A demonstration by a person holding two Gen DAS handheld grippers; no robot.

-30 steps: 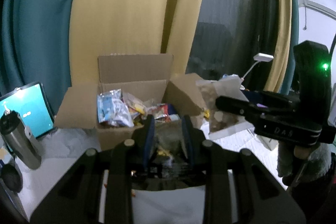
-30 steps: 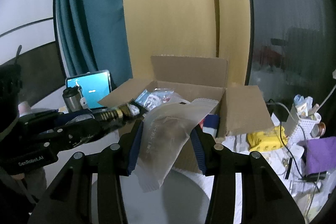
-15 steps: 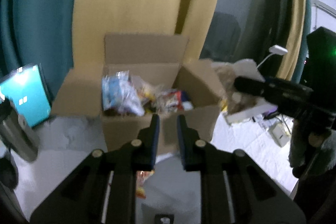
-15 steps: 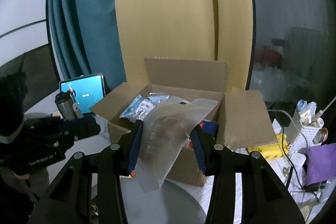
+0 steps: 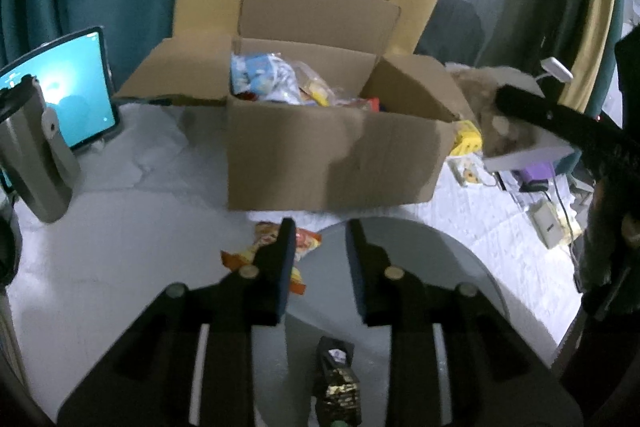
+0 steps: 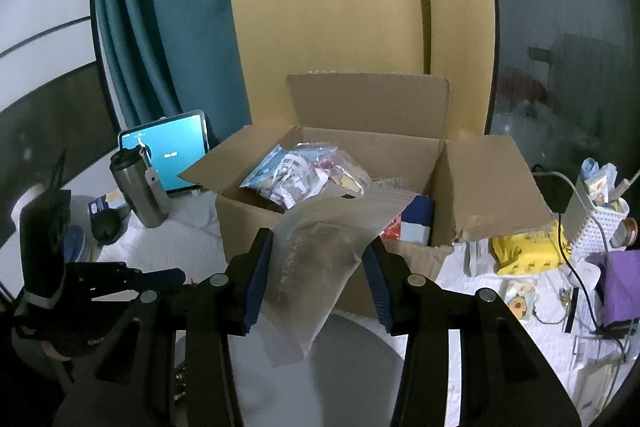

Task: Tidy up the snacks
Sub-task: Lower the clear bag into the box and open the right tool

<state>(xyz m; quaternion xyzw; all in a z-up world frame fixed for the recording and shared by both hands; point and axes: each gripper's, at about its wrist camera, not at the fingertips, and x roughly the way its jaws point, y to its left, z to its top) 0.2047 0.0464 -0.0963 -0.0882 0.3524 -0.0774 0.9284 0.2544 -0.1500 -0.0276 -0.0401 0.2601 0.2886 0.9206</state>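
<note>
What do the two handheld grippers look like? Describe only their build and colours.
Both are matte black plastic. The left gripper and right gripper each have two angular linkage arms with round silver pivot pins and dark blue pads lining the jaws. The left one's body carries white lettering, partly hidden.

top of open brown cardboard box (image 6: 332, 223): unobstructed from above | inside: piled snack packets (image 6: 304, 175), little room | left: steel flask (image 6: 138, 191), tablet (image 6: 166, 155) | near: grey round surface (image 5: 400, 267) mostly bare
</note>
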